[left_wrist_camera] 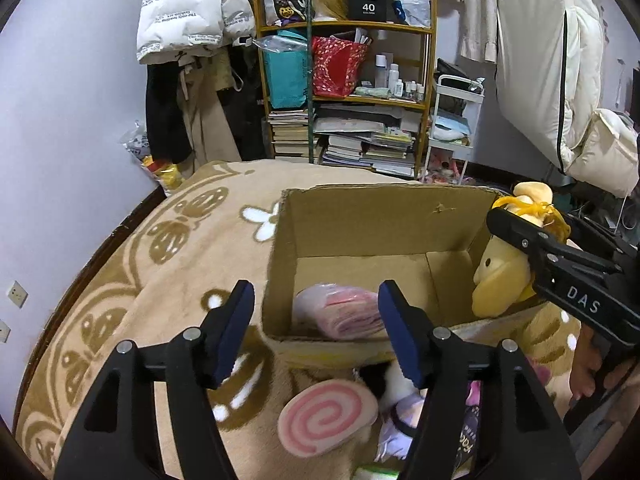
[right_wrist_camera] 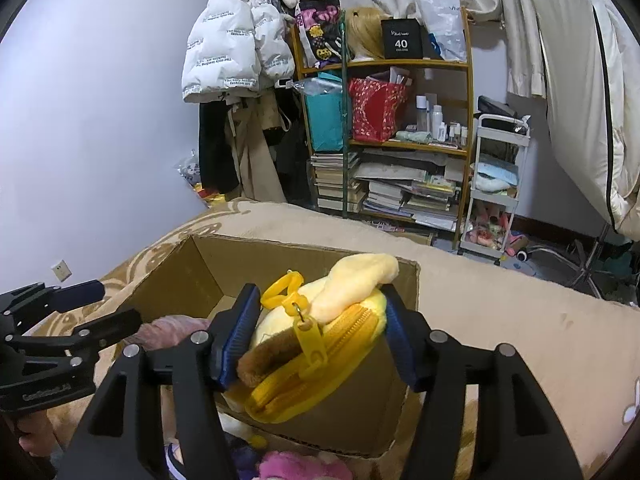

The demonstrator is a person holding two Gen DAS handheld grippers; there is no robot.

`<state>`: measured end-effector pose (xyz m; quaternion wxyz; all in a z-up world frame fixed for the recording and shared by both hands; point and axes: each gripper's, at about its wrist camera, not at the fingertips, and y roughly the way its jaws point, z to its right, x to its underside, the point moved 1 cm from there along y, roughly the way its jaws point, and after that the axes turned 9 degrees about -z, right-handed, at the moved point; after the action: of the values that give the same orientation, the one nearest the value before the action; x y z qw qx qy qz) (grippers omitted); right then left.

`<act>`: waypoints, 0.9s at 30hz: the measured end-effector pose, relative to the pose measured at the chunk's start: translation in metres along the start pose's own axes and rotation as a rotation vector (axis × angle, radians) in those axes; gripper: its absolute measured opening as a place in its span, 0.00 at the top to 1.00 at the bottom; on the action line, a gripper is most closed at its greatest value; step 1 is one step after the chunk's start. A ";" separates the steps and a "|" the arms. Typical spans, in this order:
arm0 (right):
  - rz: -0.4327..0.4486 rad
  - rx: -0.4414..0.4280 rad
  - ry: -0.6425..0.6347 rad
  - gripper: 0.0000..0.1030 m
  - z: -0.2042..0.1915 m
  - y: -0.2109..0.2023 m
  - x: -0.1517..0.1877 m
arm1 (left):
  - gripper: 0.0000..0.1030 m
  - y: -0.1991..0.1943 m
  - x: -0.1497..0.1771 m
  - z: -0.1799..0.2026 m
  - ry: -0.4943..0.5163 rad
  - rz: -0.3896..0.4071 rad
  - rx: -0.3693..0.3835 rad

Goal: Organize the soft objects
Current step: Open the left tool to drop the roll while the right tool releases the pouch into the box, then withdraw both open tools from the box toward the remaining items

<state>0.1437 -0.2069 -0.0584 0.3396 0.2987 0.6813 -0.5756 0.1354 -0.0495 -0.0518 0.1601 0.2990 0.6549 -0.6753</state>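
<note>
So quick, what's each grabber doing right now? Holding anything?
Left gripper: open, holding nothing, above the cardboard box.
Right gripper: around the yellow plush pouch over the box; whether its pads still press on it can't be told.

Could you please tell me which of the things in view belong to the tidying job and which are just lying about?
Part of the job:
- cardboard box
- pink folded cloth in the box
- yellow plush pouch between the right gripper fingers
- pink swirl plush on the blanket

Just lying about:
- bookshelf
- white puffer jacket
- white trolley
</note>
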 end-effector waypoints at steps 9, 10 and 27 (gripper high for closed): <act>0.019 0.014 0.022 0.18 0.002 -0.013 0.002 | 0.25 -0.028 0.010 -0.005 -0.015 0.018 -0.008; 0.024 0.014 0.025 0.16 0.001 -0.017 0.003 | 0.24 -0.031 0.011 -0.006 -0.018 0.019 -0.006; 0.053 0.023 0.013 0.00 -0.019 -0.079 0.030 | 0.04 -0.080 0.043 -0.012 -0.048 0.002 -0.053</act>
<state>0.0607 -0.2006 -0.0343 0.3469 0.3244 0.6685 -0.5723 0.0558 -0.0228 -0.0151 0.1845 0.2790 0.6680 -0.6647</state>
